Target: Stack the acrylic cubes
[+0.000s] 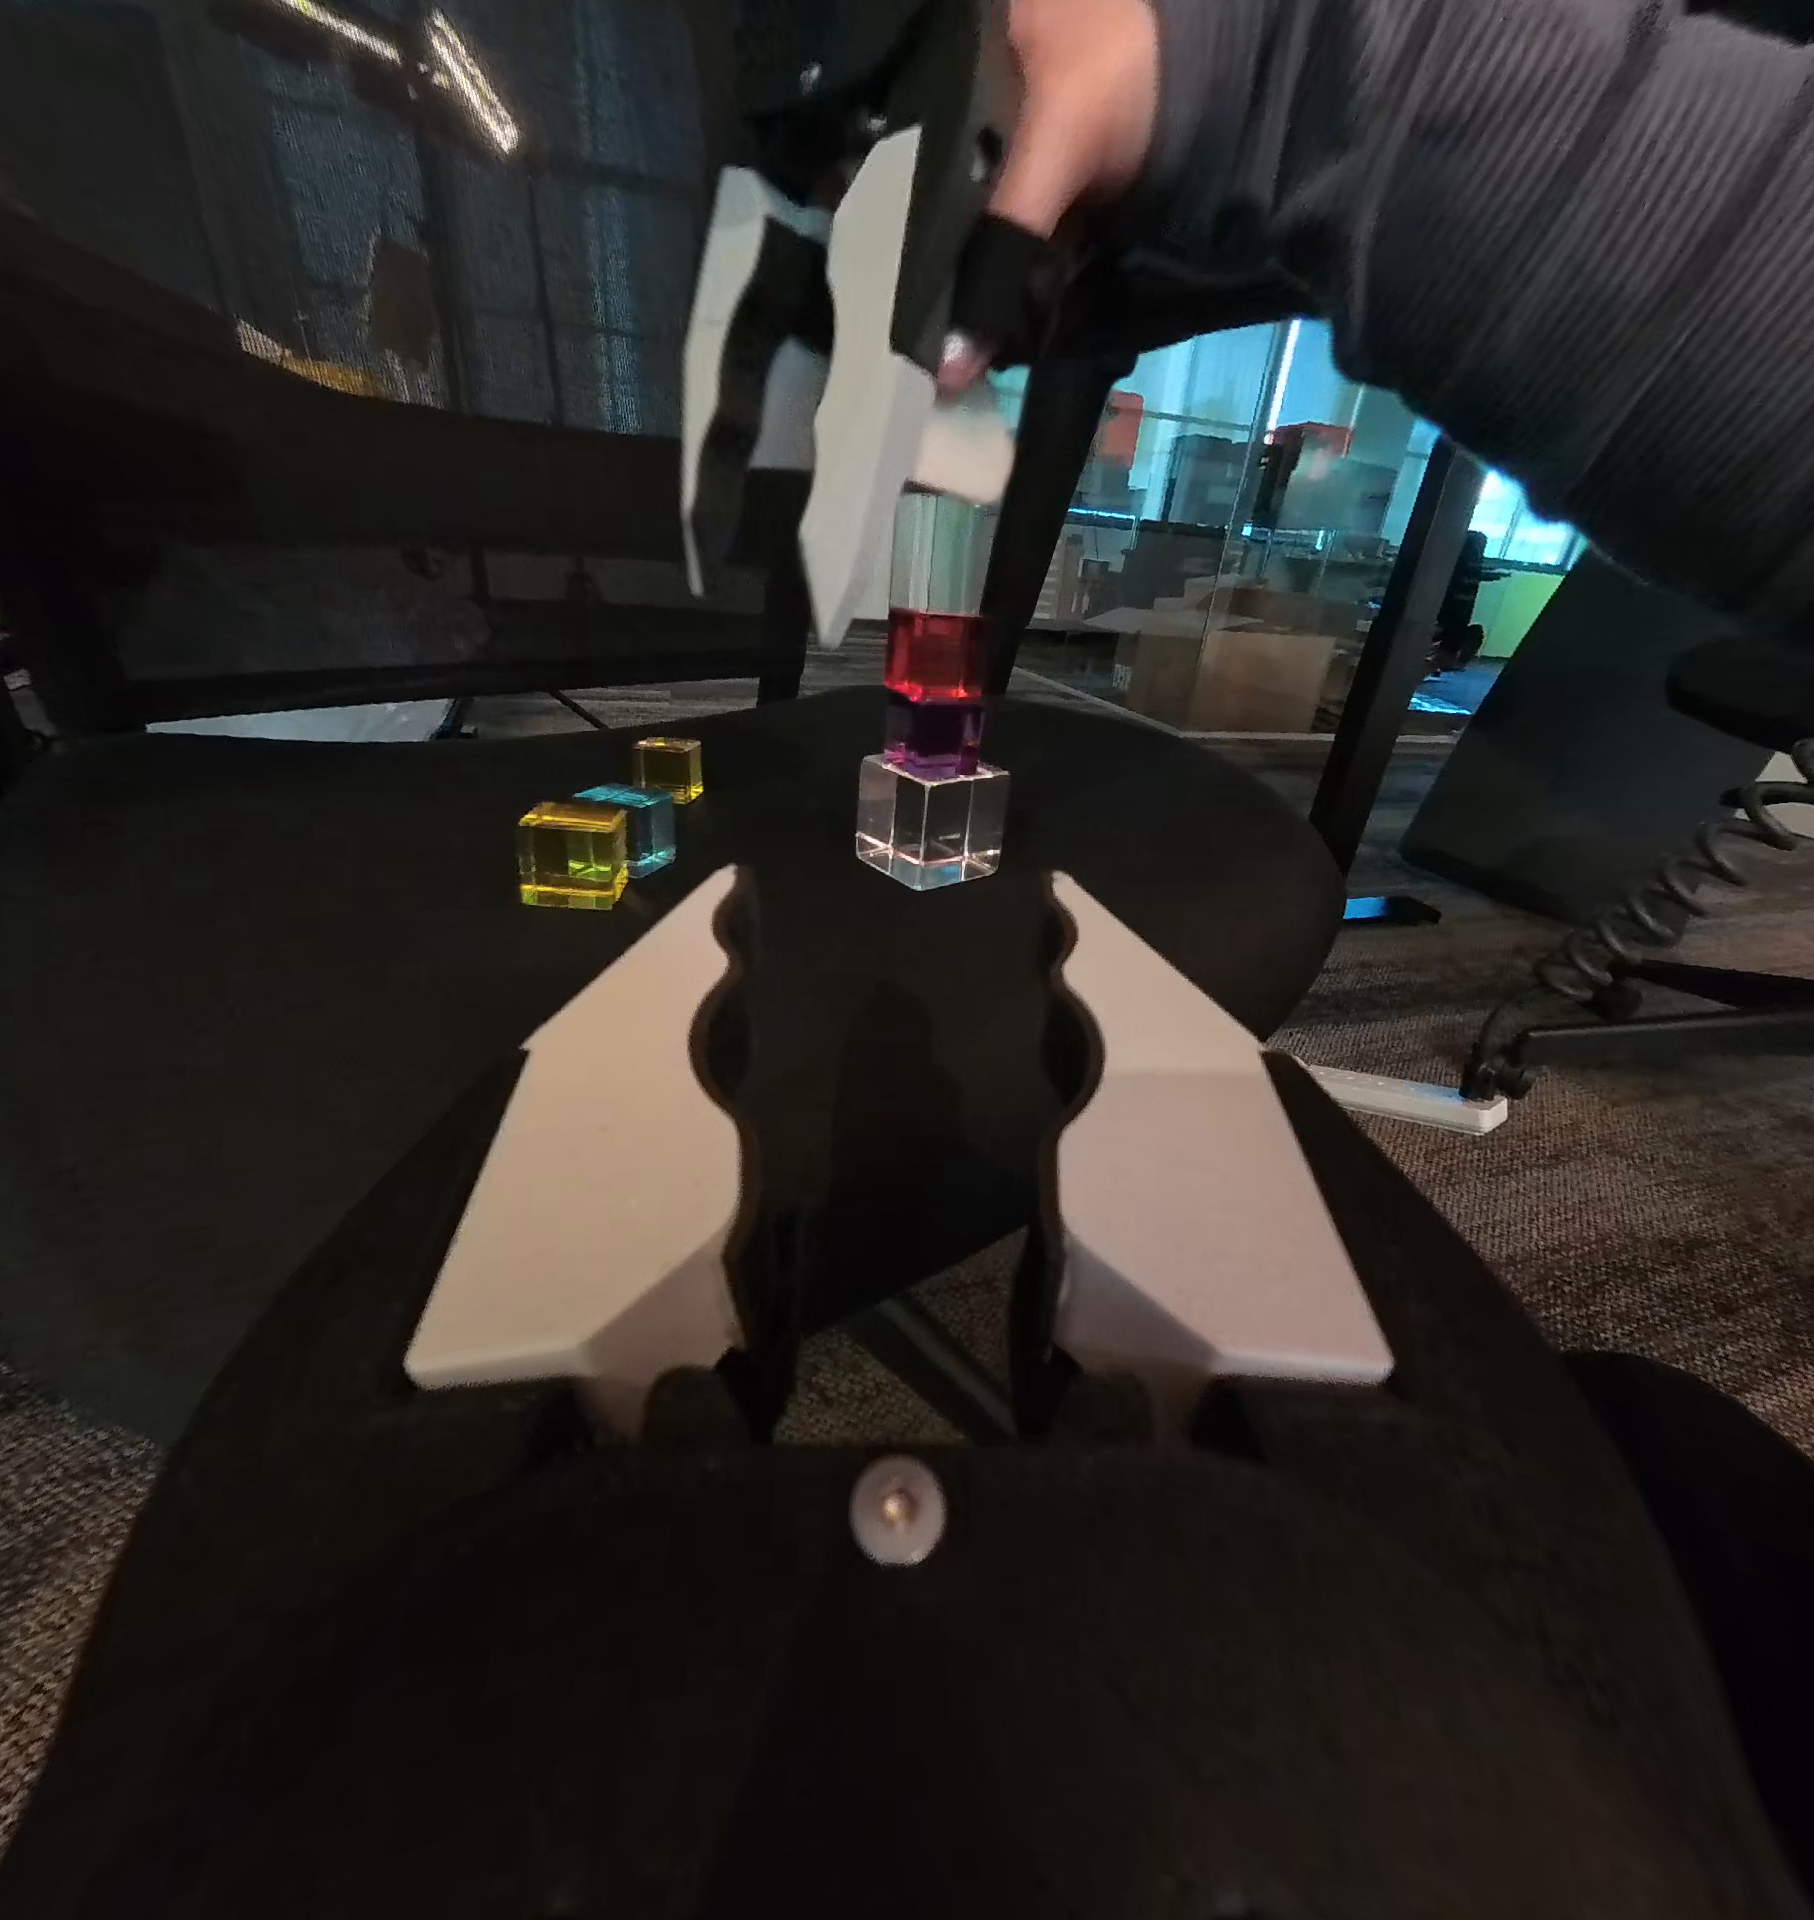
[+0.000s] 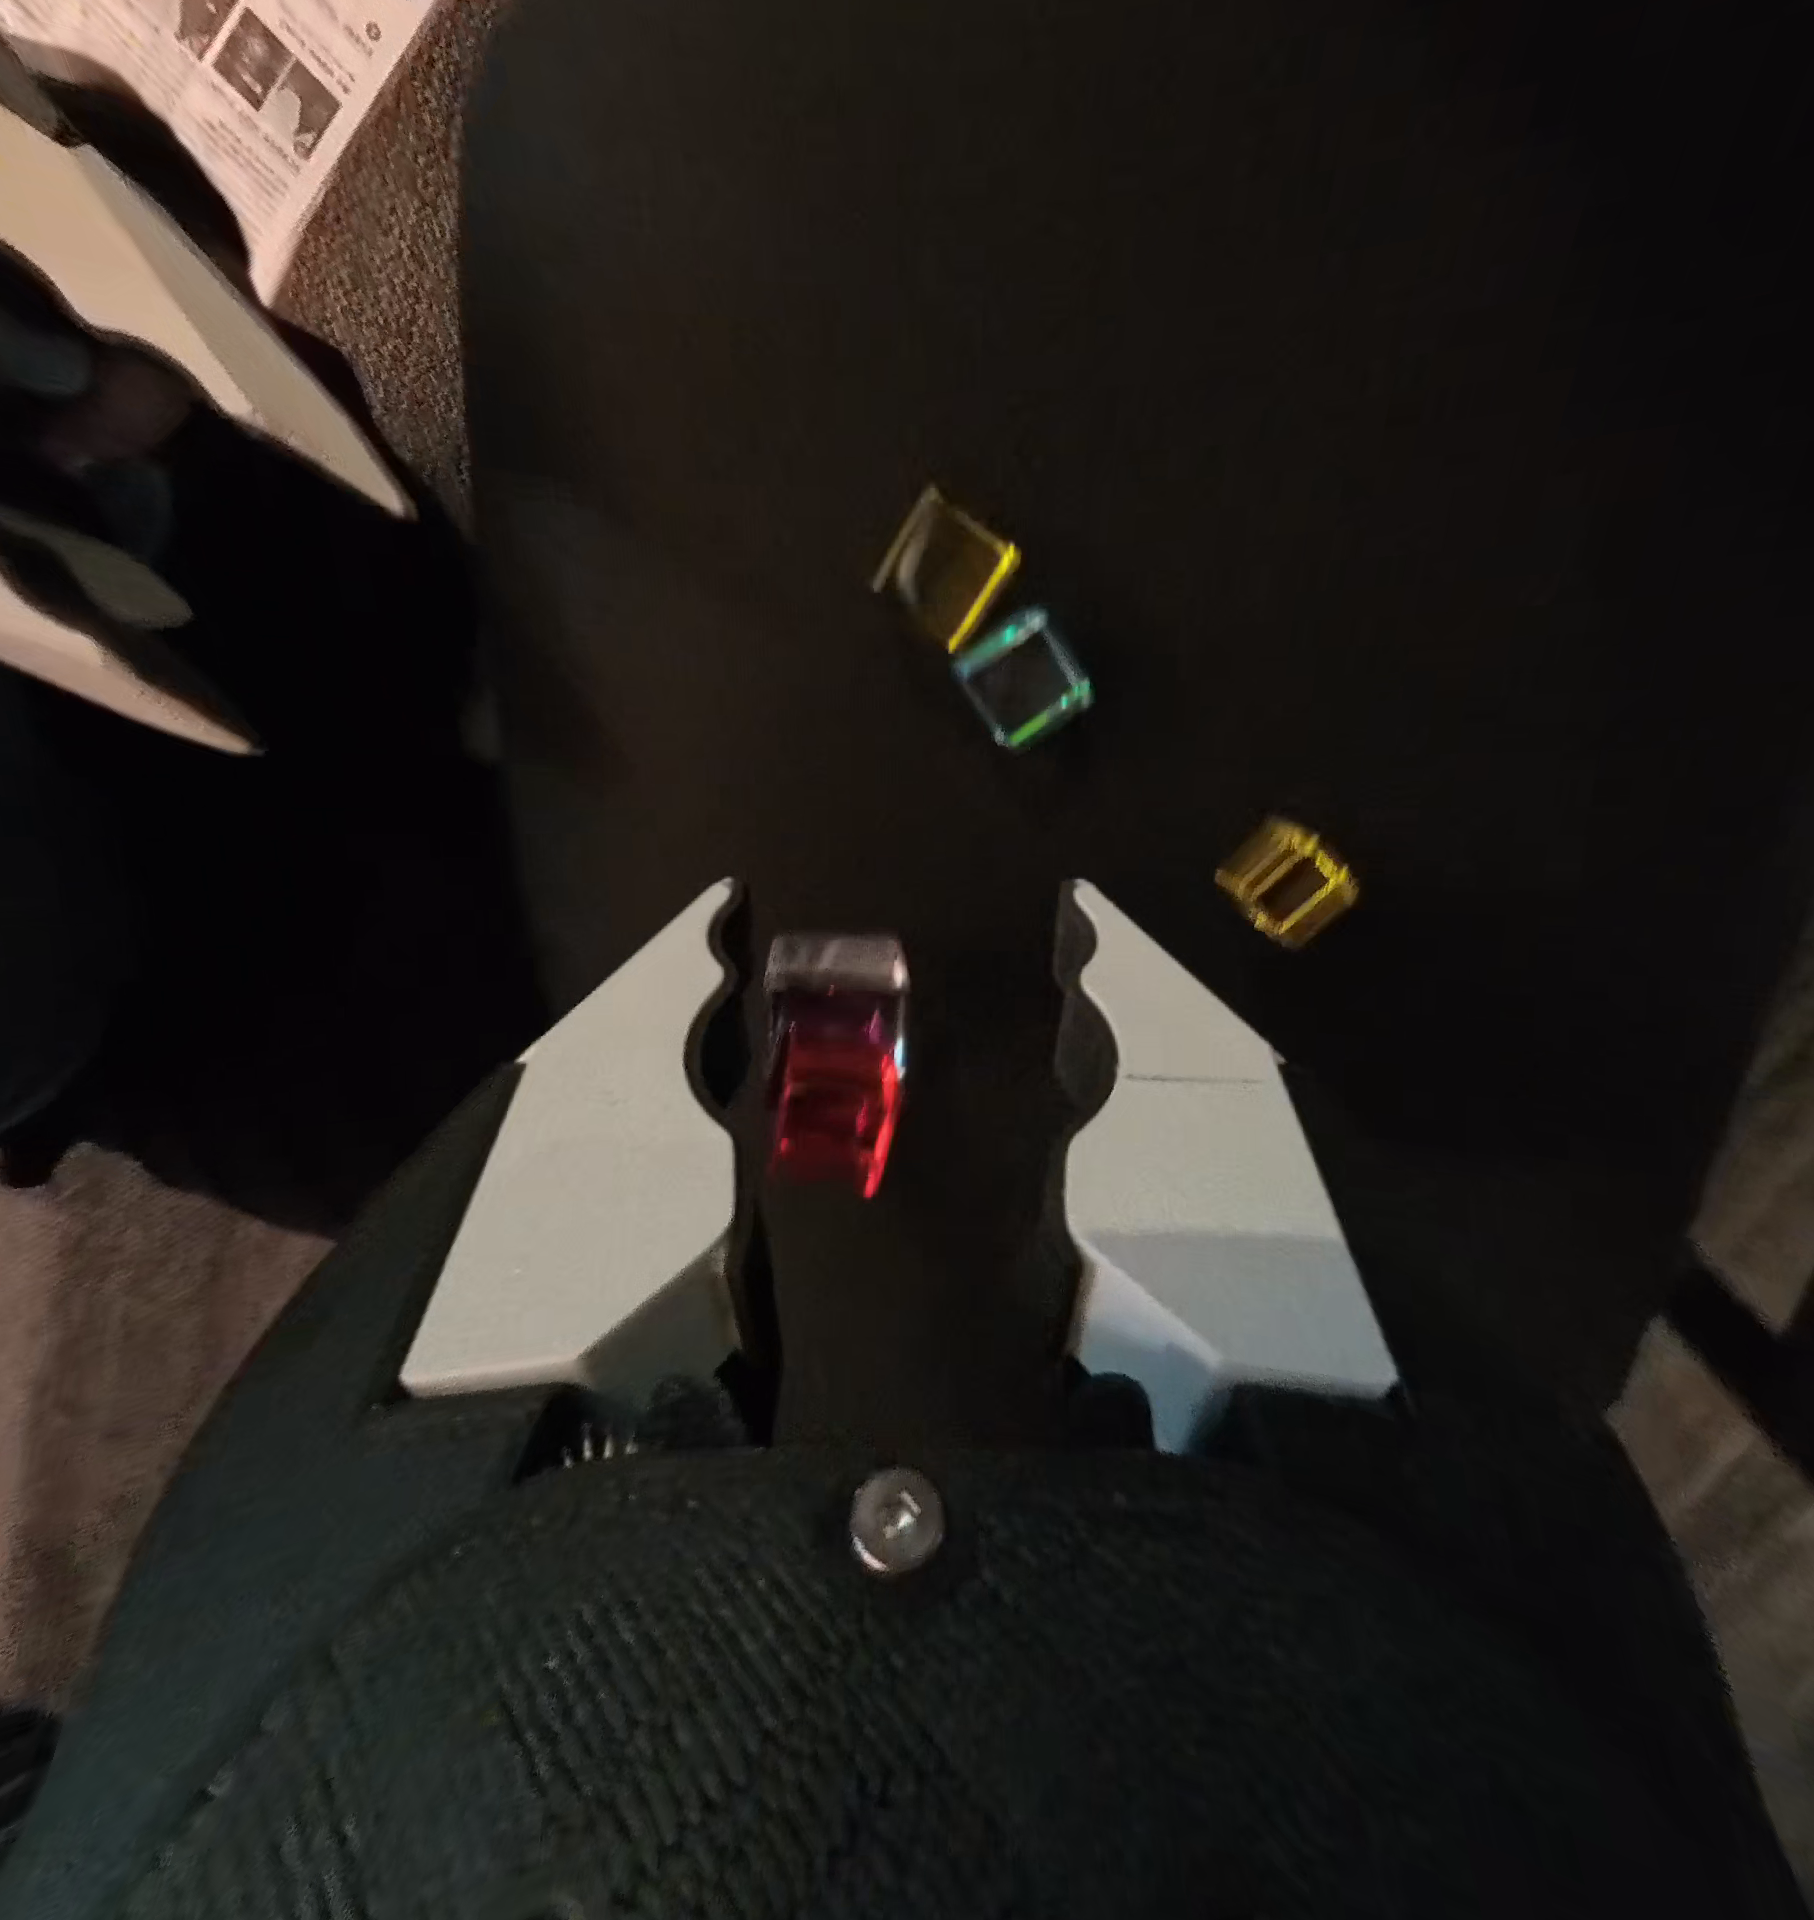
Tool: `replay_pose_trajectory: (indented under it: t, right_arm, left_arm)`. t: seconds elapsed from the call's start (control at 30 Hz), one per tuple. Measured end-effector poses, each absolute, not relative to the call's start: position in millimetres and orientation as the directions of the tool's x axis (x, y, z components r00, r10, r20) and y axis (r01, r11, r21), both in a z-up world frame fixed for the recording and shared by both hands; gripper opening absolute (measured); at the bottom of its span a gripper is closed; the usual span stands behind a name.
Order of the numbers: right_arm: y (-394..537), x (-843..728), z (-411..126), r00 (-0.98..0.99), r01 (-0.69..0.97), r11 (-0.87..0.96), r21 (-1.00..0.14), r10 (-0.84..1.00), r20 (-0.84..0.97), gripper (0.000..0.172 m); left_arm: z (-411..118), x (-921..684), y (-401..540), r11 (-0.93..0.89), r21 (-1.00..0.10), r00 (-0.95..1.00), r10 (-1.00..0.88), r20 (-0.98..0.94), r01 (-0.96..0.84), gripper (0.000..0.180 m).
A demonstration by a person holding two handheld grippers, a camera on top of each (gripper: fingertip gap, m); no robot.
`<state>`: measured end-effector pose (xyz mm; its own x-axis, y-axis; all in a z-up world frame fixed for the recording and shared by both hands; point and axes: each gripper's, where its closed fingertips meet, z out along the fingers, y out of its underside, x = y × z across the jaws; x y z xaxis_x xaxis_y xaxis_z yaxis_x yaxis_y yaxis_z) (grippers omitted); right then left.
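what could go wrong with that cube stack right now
1. The stack is tall and narrow: a clear cube at the base, purple, red, and another clear one on top. A small knock could topple it.
2. The right gripper is open with the stack between its fingers; the left finger looks very close and might clip it.
3. The black seat may be soft, so the base could rock.

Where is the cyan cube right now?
In the left wrist view the cyan cube sits on the black seat, left of the stack, between two yellow cubes.
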<state>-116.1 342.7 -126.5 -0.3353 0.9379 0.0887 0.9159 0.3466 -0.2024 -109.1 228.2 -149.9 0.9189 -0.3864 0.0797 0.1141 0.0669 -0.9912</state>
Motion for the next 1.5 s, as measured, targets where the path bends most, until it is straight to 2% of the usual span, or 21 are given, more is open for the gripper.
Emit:
replay_pose_trajectory:
  t: [0.17,0.27,0.43,0.5,0.53,0.57,0.77,0.9,1.0,1.13,1.5]
  right_arm:
    - [347.9,-148.0,-156.4,-0.513,0.839,0.534,-0.104,0.840,0.176,0.060]
    - [351.8,-160.2,-173.6,-0.618,0.772,0.633,-0.049,0.767,0.174,0.048]
    - [367.0,-155.7,-192.6,-0.677,0.736,0.668,0.110,0.719,0.155,0.052]
    - [373.0,-154.1,-197.7,-0.686,0.727,0.670,0.150,0.709,0.161,0.047]
    - [375.1,-153.3,-199.9,-0.689,0.725,0.670,0.162,0.706,0.164,0.038]
    - [376.7,-153.0,-200.8,-0.689,0.724,0.668,0.170,0.704,0.170,0.027]
    - [367.7,-136.8,-156.8,-0.609,0.792,0.600,0.112,0.768,0.198,0.026]
    - [353.1,-106.4,-110.5,-0.512,0.859,0.506,0.078,0.847,0.143,0.026]
    - [342.5,-80.9,-92.9,-0.431,0.900,0.423,0.106,0.899,0.074,0.026]
    - [339.3,-61.1,-94.8,-0.396,0.907,0.382,0.177,0.917,0.046,0.025]
    - [350.0,-48.3,-109.4,-0.348,0.909,0.322,0.264,0.936,0.057,0.026]
  left_arm:
    - [-151.4,-112.4,228.1,0.063,-0.991,0.920,-0.382,0.086,0.119,0.053]
    - [-151.2,-114.1,227.1,0.064,-0.990,0.921,-0.379,0.092,0.125,0.054]
    - [-149.5,-110.0,226.0,0.073,-0.988,0.914,-0.396,0.093,0.133,0.055]
    - [-151.2,-108.4,228.0,0.066,-0.989,0.911,-0.401,0.095,0.133,0.055]
    - [-152.1,-107.5,228.9,0.062,-0.989,0.909,-0.405,0.098,0.135,0.055]
    - [-153.0,-106.6,229.6,0.058,-0.989,0.908,-0.408,0.100,0.136,0.055]
    - [-154.5,-108.9,231.0,0.054,-0.988,0.907,-0.406,0.108,0.142,0.055]
    - [-153.8,-113.6,231.3,0.054,-0.987,0.911,-0.395,0.116,0.149,0.055]
    - [-152.3,-116.4,229.8,0.059,-0.986,0.914,-0.389,0.120,0.154,0.055]
    - [-150.6,-117.3,228.2,0.066,-0.985,0.915,-0.385,0.120,0.157,0.055]
    - [-150.3,-115.6,227.3,0.070,-0.985,0.913,-0.391,0.117,0.156,0.055]
